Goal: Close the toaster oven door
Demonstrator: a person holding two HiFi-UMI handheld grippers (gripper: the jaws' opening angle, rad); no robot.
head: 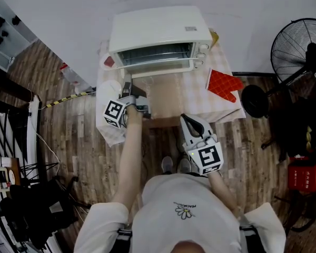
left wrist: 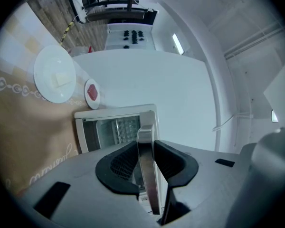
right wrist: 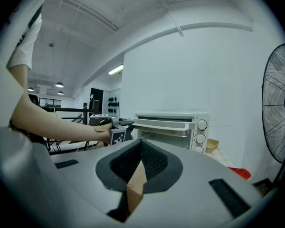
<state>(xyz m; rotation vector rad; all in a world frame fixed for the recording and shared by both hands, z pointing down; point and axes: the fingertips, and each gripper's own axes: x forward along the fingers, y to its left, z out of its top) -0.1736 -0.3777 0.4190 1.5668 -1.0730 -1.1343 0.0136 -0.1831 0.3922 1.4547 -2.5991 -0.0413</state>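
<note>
Right now the left gripper (head: 127,88) has its jaws closed narrowly on the metal door handle (left wrist: 147,175), near the handle's left end. The toaster oven (head: 158,30) sits at the back of the bench (head: 197,101), and its door (head: 155,54) stands partly open, tilted out from the front. The right gripper (head: 189,121) hangs at the bench's near edge, well apart from the oven. Its jaws seem to meet at the tips with nothing gripped. A red oven mitt (head: 224,85) lies on the bench to the oven's right.

White toaster oven (head: 157,28); glass door (head: 155,54) part-open, tilted; metal handle (head: 159,67).
</note>
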